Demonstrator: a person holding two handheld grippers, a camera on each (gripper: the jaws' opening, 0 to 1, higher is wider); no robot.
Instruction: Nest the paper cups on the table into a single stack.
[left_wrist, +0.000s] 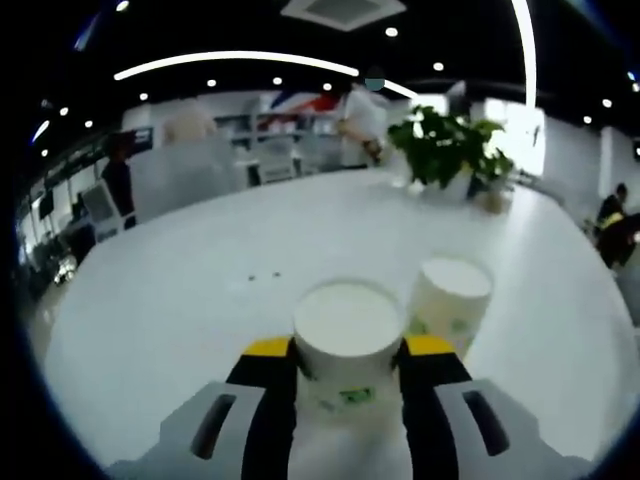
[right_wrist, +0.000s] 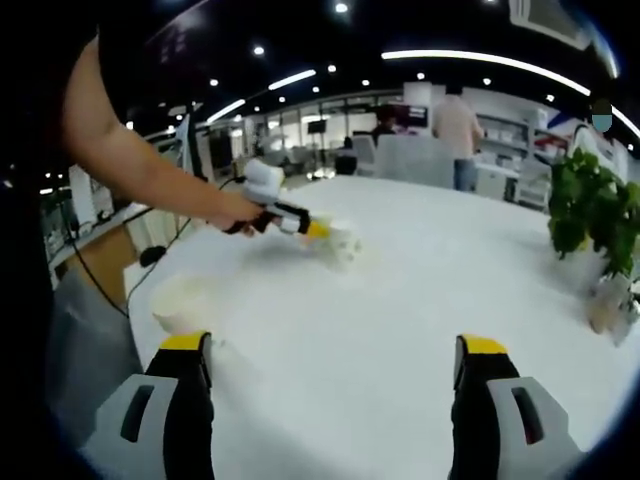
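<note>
A white paper cup (left_wrist: 347, 335) with green print stands upright between the yellow-tipped jaws of my left gripper (left_wrist: 349, 350), which is shut on its sides. A second paper cup (left_wrist: 452, 298) stands on the white table (left_wrist: 180, 290) just to the right of it and slightly farther off, close beside it. In the right gripper view a person's hand holds the left gripper (right_wrist: 325, 232) over the table, with the white cups (right_wrist: 345, 243) blurred at its tip. My right gripper (right_wrist: 334, 345) is open wide above bare tabletop, with nothing between its jaws.
A potted green plant (left_wrist: 445, 150) stands at the table's far side, and the plant (right_wrist: 592, 215) is at the right edge in the right gripper view. The person's bare arm (right_wrist: 120, 160) reaches in from the left. People and office furniture are beyond the table.
</note>
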